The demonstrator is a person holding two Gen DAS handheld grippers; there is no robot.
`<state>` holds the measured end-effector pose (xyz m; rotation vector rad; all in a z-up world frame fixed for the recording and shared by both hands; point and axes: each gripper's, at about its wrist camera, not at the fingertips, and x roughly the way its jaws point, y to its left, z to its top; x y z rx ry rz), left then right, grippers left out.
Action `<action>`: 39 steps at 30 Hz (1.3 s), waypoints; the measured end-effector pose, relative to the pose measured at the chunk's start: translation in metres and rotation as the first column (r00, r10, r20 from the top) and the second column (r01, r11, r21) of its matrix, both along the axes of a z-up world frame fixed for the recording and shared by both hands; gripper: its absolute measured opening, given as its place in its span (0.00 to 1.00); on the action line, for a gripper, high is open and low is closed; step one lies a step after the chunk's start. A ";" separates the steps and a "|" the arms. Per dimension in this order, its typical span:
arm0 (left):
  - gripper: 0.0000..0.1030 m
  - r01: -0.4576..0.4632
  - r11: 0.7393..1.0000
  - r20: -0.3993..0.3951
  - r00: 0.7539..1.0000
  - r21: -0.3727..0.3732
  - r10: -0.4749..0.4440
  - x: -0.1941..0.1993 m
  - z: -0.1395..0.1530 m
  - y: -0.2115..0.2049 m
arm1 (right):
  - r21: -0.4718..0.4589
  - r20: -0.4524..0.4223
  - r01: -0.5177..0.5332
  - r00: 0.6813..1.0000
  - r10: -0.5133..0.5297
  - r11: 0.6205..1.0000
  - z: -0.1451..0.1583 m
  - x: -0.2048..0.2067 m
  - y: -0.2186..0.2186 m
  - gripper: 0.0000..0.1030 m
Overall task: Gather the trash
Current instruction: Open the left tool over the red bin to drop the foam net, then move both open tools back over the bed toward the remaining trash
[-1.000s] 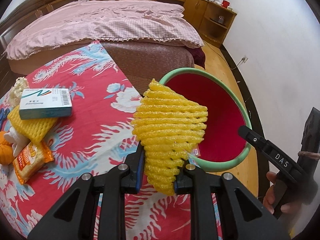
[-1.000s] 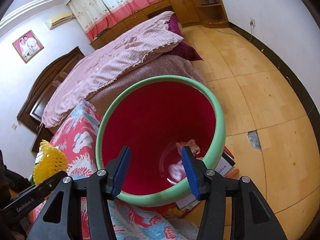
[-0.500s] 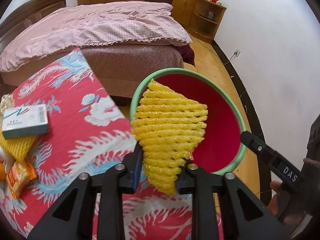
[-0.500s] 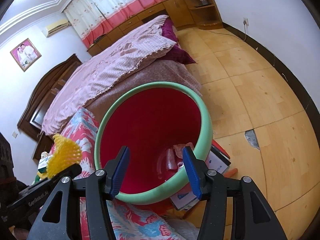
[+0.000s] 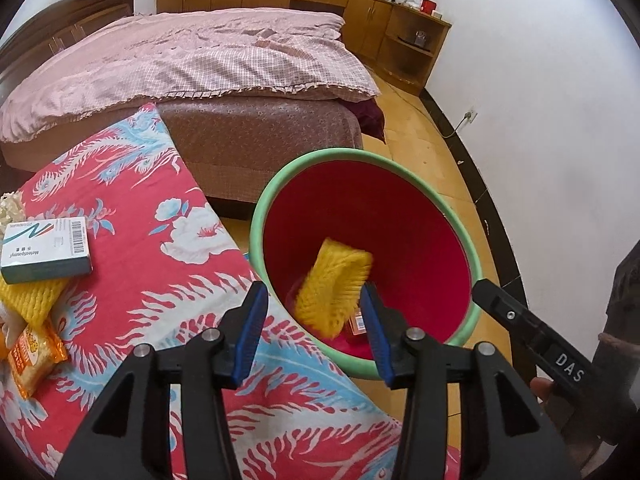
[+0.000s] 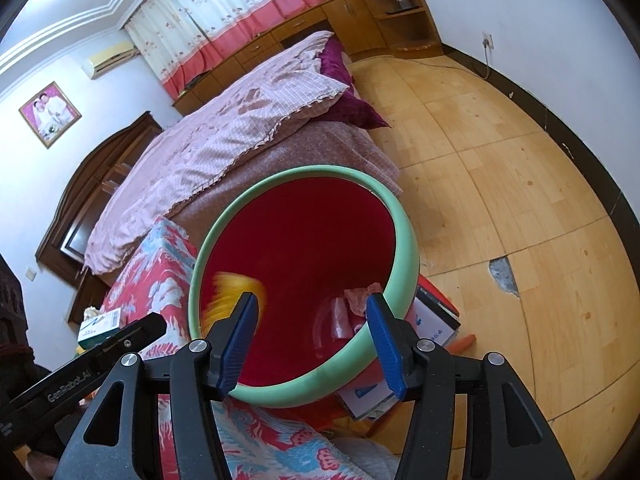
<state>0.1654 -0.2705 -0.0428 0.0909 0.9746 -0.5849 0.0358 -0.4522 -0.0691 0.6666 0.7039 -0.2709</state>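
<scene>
A yellow foam net (image 5: 334,288) drops, blurred, into the red bin with a green rim (image 5: 466,236), free of both blue pads. My left gripper (image 5: 314,294) hangs over the bin's near edge by the table, its jaws opening, with the net just beyond the fingertips. In the right wrist view the net (image 6: 234,290) streaks down the bin's left inner wall (image 6: 304,232). My right gripper (image 6: 312,300) stands open over the bin's near rim and grips nothing. Pink and clear wrappers (image 6: 352,304) lie in the bin's bottom.
On the red flowered tablecloth (image 5: 160,280) lie a white and teal box (image 5: 46,250), another yellow net (image 5: 32,296) and an orange snack packet (image 5: 34,356). A bed (image 5: 200,60) stands behind. Boxes (image 6: 436,320) lie under the bin on the wooden floor.
The left jaws have spread and let go of the yellow net, which has fallen from between the pads into the bin. The left gripper shifted towards the bin. The right gripper stayed put.
</scene>
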 end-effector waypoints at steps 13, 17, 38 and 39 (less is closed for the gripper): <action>0.47 -0.075 0.997 -0.007 0.997 -0.031 0.075 -0.011 0.011 0.040 | -0.004 0.016 -0.028 0.999 0.028 1.000 0.012 -0.004 0.018 0.57; 0.47 -0.118 0.992 -0.008 0.993 -0.040 0.118 -0.012 0.014 0.061 | -0.007 0.022 -0.055 0.998 0.055 0.998 0.017 -0.003 0.031 0.57; 0.47 -0.382 0.922 0.018 0.923 -0.066 0.384 -0.007 0.020 0.197 | -0.041 -0.008 -0.201 0.980 0.201 0.979 0.028 0.017 0.104 0.58; 0.47 -0.393 0.917 0.022 0.919 -0.064 0.395 -0.006 0.021 0.203 | -0.045 -0.010 -0.207 0.978 0.207 0.977 0.029 0.018 0.107 0.58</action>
